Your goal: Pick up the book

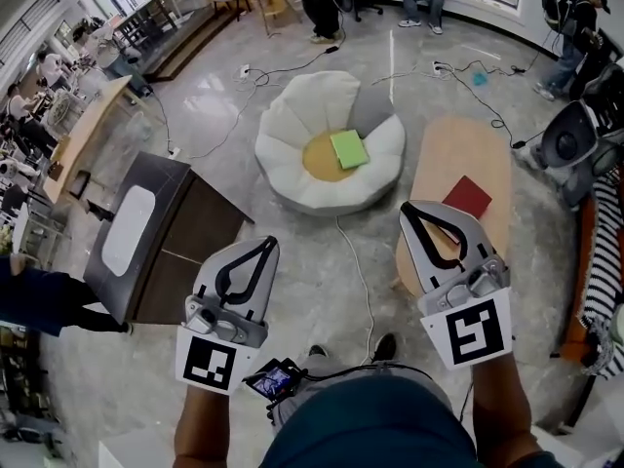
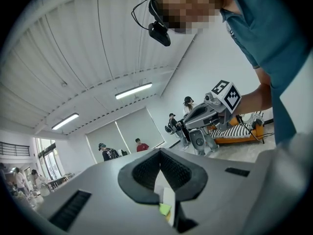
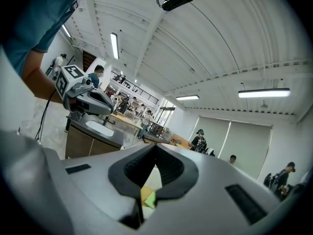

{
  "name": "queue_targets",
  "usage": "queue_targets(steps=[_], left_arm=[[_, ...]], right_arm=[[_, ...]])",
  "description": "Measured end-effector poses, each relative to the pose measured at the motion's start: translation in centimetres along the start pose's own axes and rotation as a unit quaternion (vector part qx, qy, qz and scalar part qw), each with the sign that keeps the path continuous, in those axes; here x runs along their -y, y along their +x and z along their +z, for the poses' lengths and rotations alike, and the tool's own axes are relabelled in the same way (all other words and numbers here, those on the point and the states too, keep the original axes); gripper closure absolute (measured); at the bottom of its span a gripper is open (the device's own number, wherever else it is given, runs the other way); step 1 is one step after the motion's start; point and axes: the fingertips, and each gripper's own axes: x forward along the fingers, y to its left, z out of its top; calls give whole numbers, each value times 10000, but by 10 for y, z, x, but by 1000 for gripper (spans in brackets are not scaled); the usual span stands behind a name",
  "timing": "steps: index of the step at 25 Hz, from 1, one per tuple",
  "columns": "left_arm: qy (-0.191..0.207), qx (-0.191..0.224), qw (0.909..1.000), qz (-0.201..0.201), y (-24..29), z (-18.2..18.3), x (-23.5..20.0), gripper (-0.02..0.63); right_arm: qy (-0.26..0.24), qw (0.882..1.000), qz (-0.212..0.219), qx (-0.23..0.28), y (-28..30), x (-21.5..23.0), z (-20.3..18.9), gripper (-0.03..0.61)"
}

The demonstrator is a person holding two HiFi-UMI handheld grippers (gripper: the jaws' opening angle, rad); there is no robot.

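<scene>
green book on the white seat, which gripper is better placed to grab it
Right, probably: in the head view the right gripper is nearer the green book than the left gripper. Both are shut, so either must open first.

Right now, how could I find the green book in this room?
Look for the big white flower-shaped cushion in the middle of the floor. The green book lies on its yellow centre. The nearby red book sits on a wooden table instead, to the right.
</scene>
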Motion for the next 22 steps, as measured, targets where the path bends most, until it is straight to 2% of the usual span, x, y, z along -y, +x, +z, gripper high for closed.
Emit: queue_targets(steps=[5, 10, 15, 22], left_arm=[[-61, -109, 9999, 4, 23, -7, -13, 609], [-81, 20, 9998, -167, 52, -22, -38, 609], [-207, 189, 9991, -317, 55, -50, -88, 609], [-262, 500, 9974, -439, 53, -86, -168, 610]], right_arm=[[98, 9999, 74, -29, 19, 14, -11, 566], [124, 9997, -105, -174, 52, 30, -22, 566], [-30, 9989, -169, -445, 96, 14, -10, 566], [-174, 9973, -413, -573, 170, -2, 20, 566]])
